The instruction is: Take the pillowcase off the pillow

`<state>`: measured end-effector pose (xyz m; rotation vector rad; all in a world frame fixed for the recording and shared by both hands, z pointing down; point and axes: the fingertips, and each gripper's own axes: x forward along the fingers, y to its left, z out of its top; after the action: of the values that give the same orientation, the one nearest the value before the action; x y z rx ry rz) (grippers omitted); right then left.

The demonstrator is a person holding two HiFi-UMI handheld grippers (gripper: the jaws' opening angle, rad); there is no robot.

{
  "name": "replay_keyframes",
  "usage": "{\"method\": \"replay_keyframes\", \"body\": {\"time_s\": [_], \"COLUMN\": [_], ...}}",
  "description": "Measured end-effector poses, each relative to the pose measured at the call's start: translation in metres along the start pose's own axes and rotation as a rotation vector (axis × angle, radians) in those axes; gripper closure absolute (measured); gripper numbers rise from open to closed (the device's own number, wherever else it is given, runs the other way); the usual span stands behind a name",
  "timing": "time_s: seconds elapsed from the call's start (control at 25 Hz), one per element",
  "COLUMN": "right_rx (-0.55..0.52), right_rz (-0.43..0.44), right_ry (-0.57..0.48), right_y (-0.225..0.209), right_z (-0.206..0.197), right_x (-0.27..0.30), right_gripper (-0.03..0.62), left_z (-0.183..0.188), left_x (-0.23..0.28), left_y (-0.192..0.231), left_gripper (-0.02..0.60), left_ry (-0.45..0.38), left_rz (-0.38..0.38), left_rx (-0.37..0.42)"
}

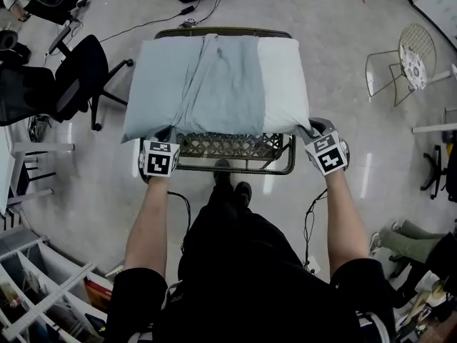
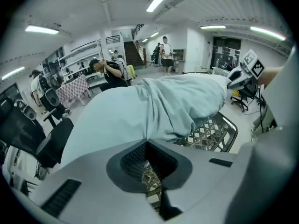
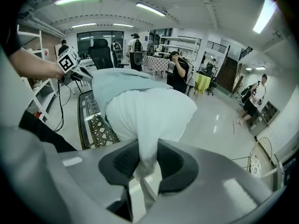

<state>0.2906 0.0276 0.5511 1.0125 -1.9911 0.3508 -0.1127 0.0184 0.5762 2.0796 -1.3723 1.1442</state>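
Left hand-held gripper pinches the pillowcase edge; right hand-held gripper clamps the bare pillow corner, remainder mostly covered.

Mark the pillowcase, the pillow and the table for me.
pillowcase (image 1: 193, 84), head view, middle of the blue cloth
pillow (image 1: 284, 84), head view, bare white end
table (image 1: 228, 147), head view, lattice top near the front rim

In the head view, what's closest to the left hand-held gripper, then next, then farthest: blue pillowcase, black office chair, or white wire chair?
1. Blue pillowcase, its corner pinched in the left hand-held gripper.
2. Black office chair, off to the left.
3. White wire chair, far across on the right.
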Motion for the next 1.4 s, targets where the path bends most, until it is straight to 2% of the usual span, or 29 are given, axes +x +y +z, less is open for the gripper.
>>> {"method": "replay_keyframes", "body": {"time_s": [0.2, 0.32, 0.36, 0.48, 0.56, 0.68, 0.76, 0.84, 0.92, 1.0, 1.04, 1.12, 1.2, 1.28, 1.4], "right_rx": [0.012, 0.03, 0.034, 0.025, 0.015, -0.004, -0.046, -0.122, -0.208, -0.256, -0.261, -0.244, -0.2, -0.155, -0.161], "right_rz": [0.02, 0.024, 0.022, 0.01, 0.001, -0.012, 0.001, 0.028, 0.033, 0.006, -0.012, -0.039, -0.035, -0.012, 0.007], "right_ry": [0.045, 0.06, 0.063, 0.077, 0.079, 0.027, -0.012, 0.003, 0.074, 0.141, 0.156, 0.154, 0.128, 0.1, 0.08], "right_y": [0.011, 0.017, 0.019, 0.023, 0.026, 0.029, 0.035, 0.048, 0.059, 0.061, 0.06, 0.056, 0.051, 0.047, 0.043], "right_z": [-0.007, -0.016, -0.018, -0.023, -0.027, -0.019, -0.007, -0.002, -0.009, -0.019, -0.022, -0.021, -0.017, -0.013, -0.008], "right_x": [0.011, 0.012, 0.013, 0.013, 0.009, -0.001, 0.0, 0.013, 0.036, 0.058, 0.066, 0.071, 0.068, 0.06, 0.048], "right_gripper": [0.476, 0.448, 0.438, 0.405, 0.398, 0.398, 0.357, 0.315, 0.266, 0.258, 0.267, 0.328, 0.379, 0.413, 0.439], "left_z": [0.009, 0.024, 0.029, 0.038, 0.037, 0.04, 0.043, 0.038, 0.031, 0.028, 0.028, 0.03, 0.031, 0.029, 0.025], "left_x": [0.0, -0.01, -0.013, -0.012, 0.0, 0.019, 0.029, 0.041, 0.053, 0.06, 0.062, 0.062, 0.059, 0.053, 0.044], "left_y": [-0.034, -0.068, -0.082, -0.127, -0.149, -0.163, -0.164, -0.163, -0.16, -0.158, -0.157, -0.152, -0.143, -0.132, -0.112], "left_gripper": [0.574, 0.544, 0.518, 0.515, 0.493, 0.394, 0.382, 0.377, 0.379, 0.388, 0.409, 0.482, 0.544, 0.568, 0.569], "left_ry": [-0.008, -0.062, -0.084, -0.111, -0.093, -0.069, -0.055, -0.02, 0.015, 0.031, 0.032, 0.024, 0.011, 0.003, -0.006], "left_rz": [-0.014, -0.013, -0.034, -0.131, -0.178, -0.199, -0.186, -0.172, -0.154, -0.137, -0.13, -0.121, -0.126, -0.13, -0.113], "left_rx": [0.066, 0.103, 0.112, 0.159, 0.179, 0.18, 0.203, 0.227, 0.253, 0.287, 0.305, 0.329, 0.315, 0.271, 0.219]}}
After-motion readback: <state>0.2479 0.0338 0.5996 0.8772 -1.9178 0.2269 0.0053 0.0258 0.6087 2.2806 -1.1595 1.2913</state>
